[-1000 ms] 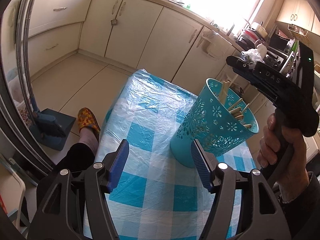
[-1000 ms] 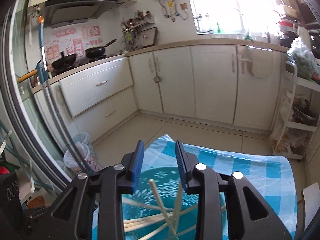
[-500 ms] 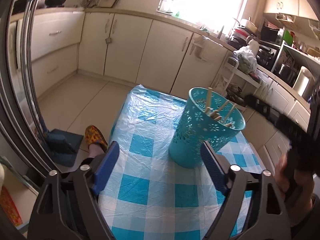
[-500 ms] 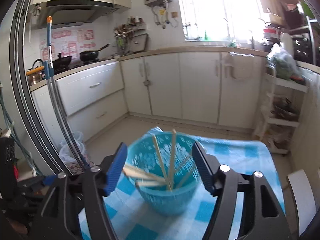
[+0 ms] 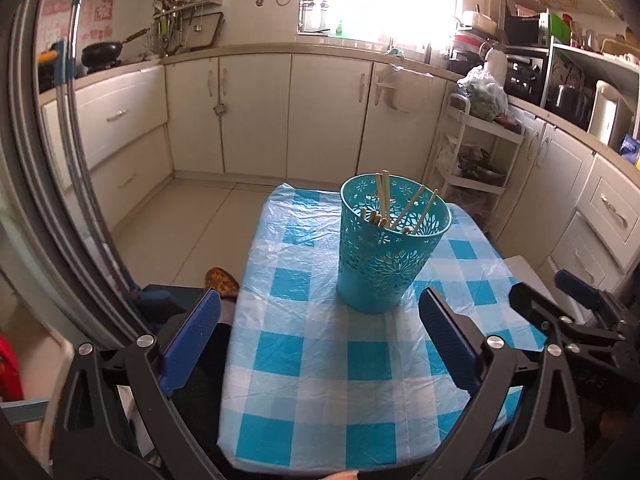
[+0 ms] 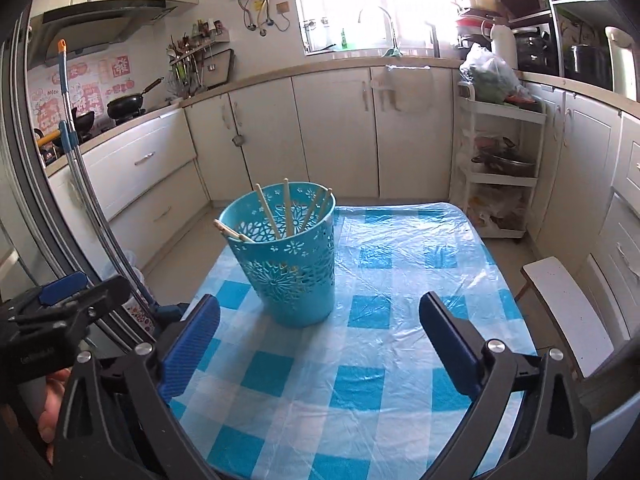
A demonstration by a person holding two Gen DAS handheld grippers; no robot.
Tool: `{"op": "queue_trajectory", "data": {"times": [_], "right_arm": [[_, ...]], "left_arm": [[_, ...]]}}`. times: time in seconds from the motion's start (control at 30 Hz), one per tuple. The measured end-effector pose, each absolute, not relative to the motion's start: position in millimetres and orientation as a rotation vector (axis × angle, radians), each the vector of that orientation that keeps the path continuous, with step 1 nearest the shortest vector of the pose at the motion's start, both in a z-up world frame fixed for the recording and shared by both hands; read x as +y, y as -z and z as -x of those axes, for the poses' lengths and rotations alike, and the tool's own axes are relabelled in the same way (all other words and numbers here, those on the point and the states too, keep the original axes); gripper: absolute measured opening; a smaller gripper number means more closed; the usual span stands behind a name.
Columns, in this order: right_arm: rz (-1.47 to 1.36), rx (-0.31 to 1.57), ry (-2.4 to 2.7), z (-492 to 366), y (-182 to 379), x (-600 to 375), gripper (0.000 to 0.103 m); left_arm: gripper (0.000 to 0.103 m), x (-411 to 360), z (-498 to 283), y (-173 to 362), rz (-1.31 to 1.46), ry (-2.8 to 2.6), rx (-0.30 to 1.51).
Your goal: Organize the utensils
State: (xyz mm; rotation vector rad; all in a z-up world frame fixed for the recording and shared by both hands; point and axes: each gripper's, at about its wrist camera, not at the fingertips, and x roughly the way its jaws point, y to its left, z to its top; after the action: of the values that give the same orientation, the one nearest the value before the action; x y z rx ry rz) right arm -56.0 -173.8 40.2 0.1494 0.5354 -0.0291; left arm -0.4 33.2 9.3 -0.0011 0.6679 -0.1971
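Observation:
A teal perforated holder [image 5: 390, 246] stands upright on the blue-and-white checked tablecloth [image 5: 320, 360], with several wooden chopsticks [image 5: 384, 198] leaning inside it. It also shows in the right wrist view [image 6: 288, 256], its chopsticks [image 6: 286, 208] sticking above the rim. My left gripper [image 5: 320, 344] is open and empty, held back from the holder near the table's front. My right gripper [image 6: 320, 346] is open and empty, also well back from the holder. The right gripper shows at the right edge of the left view [image 5: 568, 316]; the left gripper shows at the left edge of the right view [image 6: 68, 308].
The small table [image 6: 400, 280] stands in a kitchen with cream cabinets [image 5: 320, 116] behind. A white rack [image 5: 472, 152] stands at the back right. A white stool [image 6: 560, 308] is beside the table's right edge. A slippered foot [image 5: 220, 280] is left of the table.
Both grippers pulled back and away from the holder. The right gripper opened wide after being nearly shut above the holder. The holder now stands farther off in both views.

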Motion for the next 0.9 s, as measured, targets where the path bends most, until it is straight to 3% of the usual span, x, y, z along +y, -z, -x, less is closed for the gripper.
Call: {"op": "queue_trajectory", "data": {"times": [0.5, 0.9], "right_arm": [[-0.193, 0.423, 0.048, 142, -100, -153, 0.096], [-0.244, 0.459, 0.037, 180, -88, -134, 0.096]], "left_arm": [[0.096, 45, 80, -81, -0.034, 0.156, 0.608], [0.096, 67, 127, -105, 0.001, 0.139, 0.574]]}}
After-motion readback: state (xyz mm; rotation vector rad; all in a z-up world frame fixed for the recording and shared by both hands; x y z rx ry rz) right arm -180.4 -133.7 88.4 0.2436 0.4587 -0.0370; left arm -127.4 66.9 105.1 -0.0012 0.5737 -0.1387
